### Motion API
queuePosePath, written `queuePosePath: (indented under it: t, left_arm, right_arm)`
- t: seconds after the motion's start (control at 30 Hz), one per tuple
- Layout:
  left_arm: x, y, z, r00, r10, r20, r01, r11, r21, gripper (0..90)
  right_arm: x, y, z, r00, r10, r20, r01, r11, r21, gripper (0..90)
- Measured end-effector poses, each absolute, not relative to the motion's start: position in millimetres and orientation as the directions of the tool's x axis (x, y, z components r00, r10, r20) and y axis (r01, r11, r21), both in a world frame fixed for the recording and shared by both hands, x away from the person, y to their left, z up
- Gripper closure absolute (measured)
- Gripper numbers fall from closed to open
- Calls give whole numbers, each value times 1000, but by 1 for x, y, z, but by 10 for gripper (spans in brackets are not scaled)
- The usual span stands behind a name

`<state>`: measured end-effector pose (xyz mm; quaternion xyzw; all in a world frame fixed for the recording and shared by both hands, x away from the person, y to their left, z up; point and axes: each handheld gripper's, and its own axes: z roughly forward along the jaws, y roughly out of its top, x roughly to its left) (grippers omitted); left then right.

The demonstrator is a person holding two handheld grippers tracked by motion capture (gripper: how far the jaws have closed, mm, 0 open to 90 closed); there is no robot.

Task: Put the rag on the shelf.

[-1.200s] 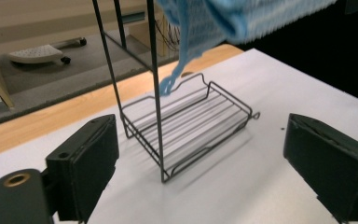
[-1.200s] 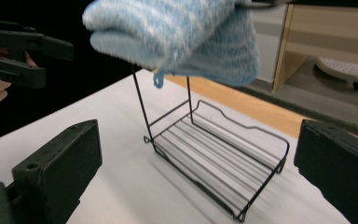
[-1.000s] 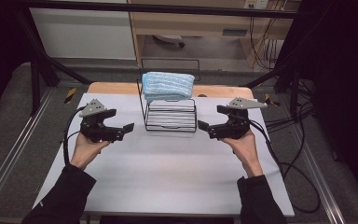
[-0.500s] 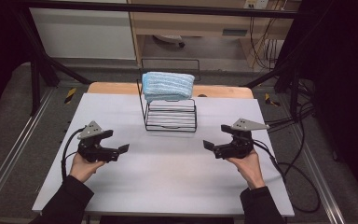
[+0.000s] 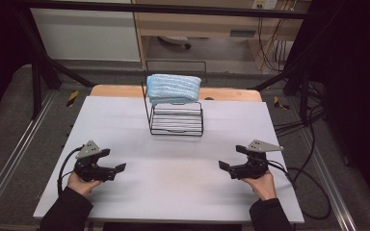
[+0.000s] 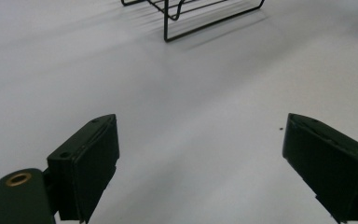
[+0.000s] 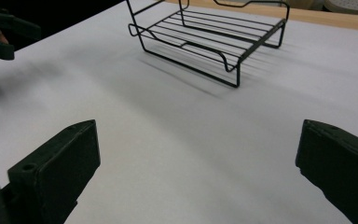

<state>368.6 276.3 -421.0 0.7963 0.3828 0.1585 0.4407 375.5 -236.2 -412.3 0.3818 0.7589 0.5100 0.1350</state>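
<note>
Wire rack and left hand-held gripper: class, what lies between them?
Nothing: bare white table separates the wire rack from the left hand-held gripper, as the high view shows.

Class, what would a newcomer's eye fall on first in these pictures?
A folded blue towel sits on top of a black wire rack at the far middle of the white table. Near the front edge, the left claw and the right claw face each other, both open and empty.

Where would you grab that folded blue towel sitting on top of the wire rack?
Probably by its front folded edge, coming from the person's side. The blue towel lies draped over the black wire rack's raised back, its thick front edge overhanging free, so open jaws could likely close above and below it.
</note>
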Motion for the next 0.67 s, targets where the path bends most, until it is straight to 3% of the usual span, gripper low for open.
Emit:
queuePosePath:
  t: [0.37,0.67]
  left_arm:
    - [364,287,-442,641,764,-70,490,-338,803,112]
    - [365,286,-444,648,758,-72,495,-348,796,112]
  right_arm:
    - [367,-260,-442,-675,717,173,469,236,851,2]
    - [367,-262,-446,-680,713,169,475,254,842,2]
